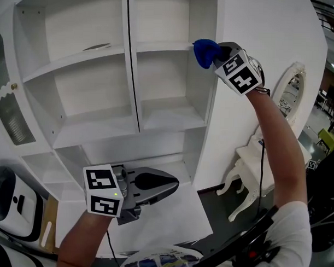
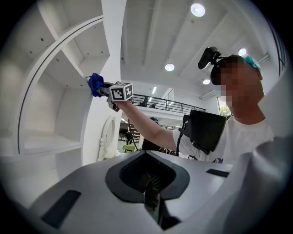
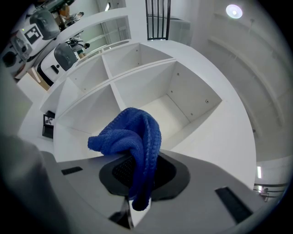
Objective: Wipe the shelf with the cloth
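The right hand-held gripper (image 1: 215, 56) is clamping the cloth (image 1: 205, 52) between its jaws. In the right gripper view, the cloth (image 3: 130, 137) is bunching above the jaw tips in a rounded wad, and one folded end is hanging down through the jaw gap. The cloth is blue, thick and soft, with a ribbed knitted texture.

In the head view, the person is holding the right hand-held gripper high, and the cloth is sitting at the front right corner of the upper shelf board (image 1: 162, 46), against the front edge of the right side panel. The shelf unit (image 1: 125, 74) is white, smooth and matte. Flat boards and a vertical divider are splitting it into rectangular open compartments.

The left hand-held gripper (image 1: 169, 185) is hanging low, in front of the lower compartments and well apart from the cloth. Its jaws are resting together with nothing between them. Its body is grey moulded plastic with a dark recessed jaw throat.
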